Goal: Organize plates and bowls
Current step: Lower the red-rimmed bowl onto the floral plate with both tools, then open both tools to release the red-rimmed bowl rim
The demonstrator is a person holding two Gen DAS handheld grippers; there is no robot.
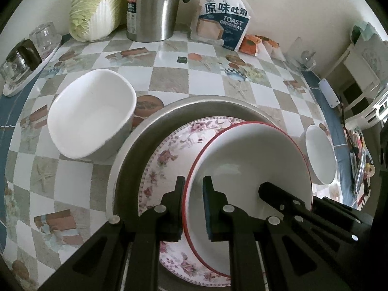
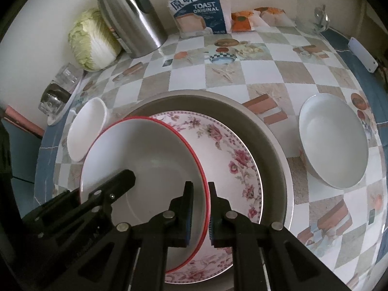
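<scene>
both grippers are clamped on the same red-rimmed plate (image 1: 249,167), 1 on each side: the left gripper (image 1: 193,181) pinches the plate's left rim, with 1 finger outside the red edge and 1 over the white inside, and the right gripper (image 2: 200,186) pinches the opposite rim the same way, its jaws nearly together with only the thin rim between them. each gripper also shows as a black finger reaching over the plate in the other's view. the red-rimmed plate sits tilted on top of a floral plate (image 1: 167,160), which lies inside a wide grey metal pan (image 1: 135,145) on the checkered tablecloth (image 1: 169,75). a white square bowl (image 1: 92,111) stands just left of the pan, and a round white bowl (image 2: 332,140) stands to the right of it, apart from the pan. along the wall at the back stand a cabbage (image 1: 94,7), a steel flask (image 1: 152,7), a bag of toast (image 1: 223,21) and some orange packets (image 1: 252,43). a tray with upturned glasses (image 1: 26,58) sits at the far left edge of the table
</scene>
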